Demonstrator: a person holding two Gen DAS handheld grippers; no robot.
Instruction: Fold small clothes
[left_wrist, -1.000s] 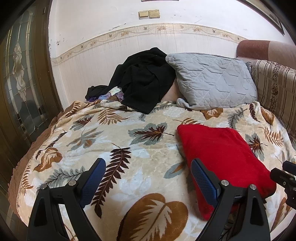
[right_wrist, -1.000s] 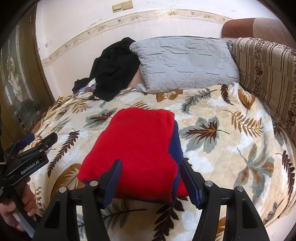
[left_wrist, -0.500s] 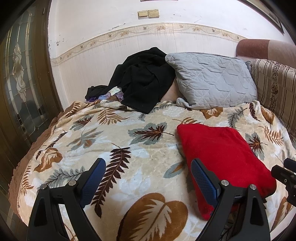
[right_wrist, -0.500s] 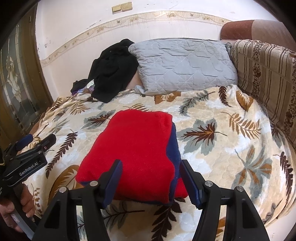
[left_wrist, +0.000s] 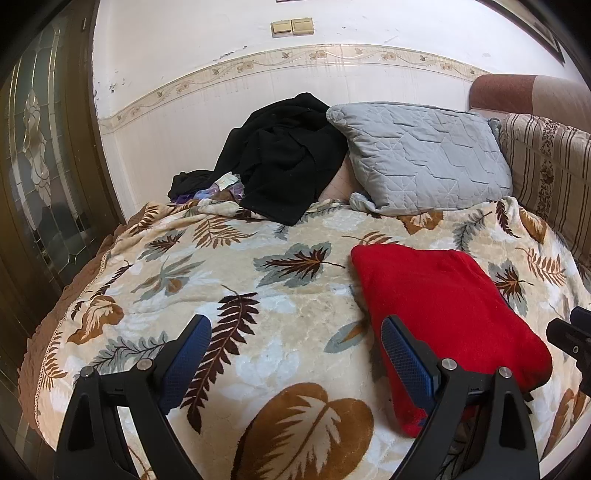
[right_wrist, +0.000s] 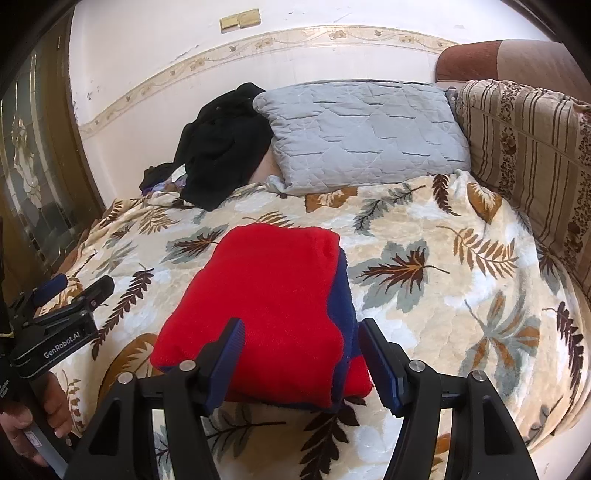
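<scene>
Left wrist view gives me my left tool (left_wrist: 295, 354) with its blue-padded fingers (left_wrist: 186, 356) spread wide and nothing between them, hovering over the leaf-patterned blanket (left_wrist: 258, 295) on the bed. The folded red garment (left_wrist: 443, 310) lies to the right of this tool, flat on the blanket, and the right-hand finger overlaps its near left edge in the picture; I cannot tell whether they touch. At the far right edge I see a bit of my right tool (left_wrist: 570, 336).

From the right wrist camera, my right tool (right_wrist: 299, 356) is also wide open and holding nothing, its fingers framing the near end of the garment (right_wrist: 266, 295), where a navy layer (right_wrist: 341, 295) shows along the right side and underneath. My left tool (right_wrist: 59, 317) sits at the left, gripped by my hand (right_wrist: 33, 424).

Behind, a grey quilted pillow (right_wrist: 362, 136) leans beside a heap of black clothing (right_wrist: 221, 147) against the wall.
</scene>
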